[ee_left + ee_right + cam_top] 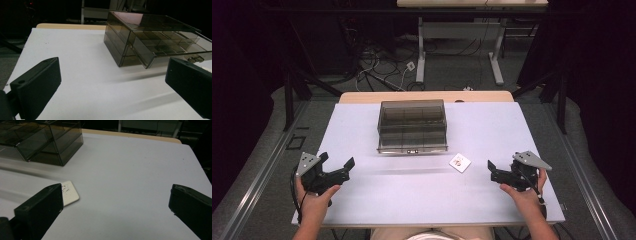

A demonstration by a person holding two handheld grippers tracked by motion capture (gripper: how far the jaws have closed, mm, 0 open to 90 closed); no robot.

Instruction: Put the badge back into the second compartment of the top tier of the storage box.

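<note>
Spread wide apart are the jaws of both grippers, with nothing held between them. In the high view the left gripper (pixel 338 167) is held low over the white table (pixel 412 200) at about eight o'clock, and the right gripper (pixel 492 169) at about four o'clock, each gripped from behind by a hand. A small white card (pixel 460 162) is seen lying flat on the table at roughly five o'clock of the smoky drawer box (pixel 412 125), just to the nine o'clock side of the right gripper and not touched by it. In the right gripper view the card (pixel 68 192) is partly covered by the left-hand jaw. The drawer box (pixel 150 42) is placed at twelve o'clock on the table, its lower drawer pulled slightly out, as shown in the left gripper view.
</note>
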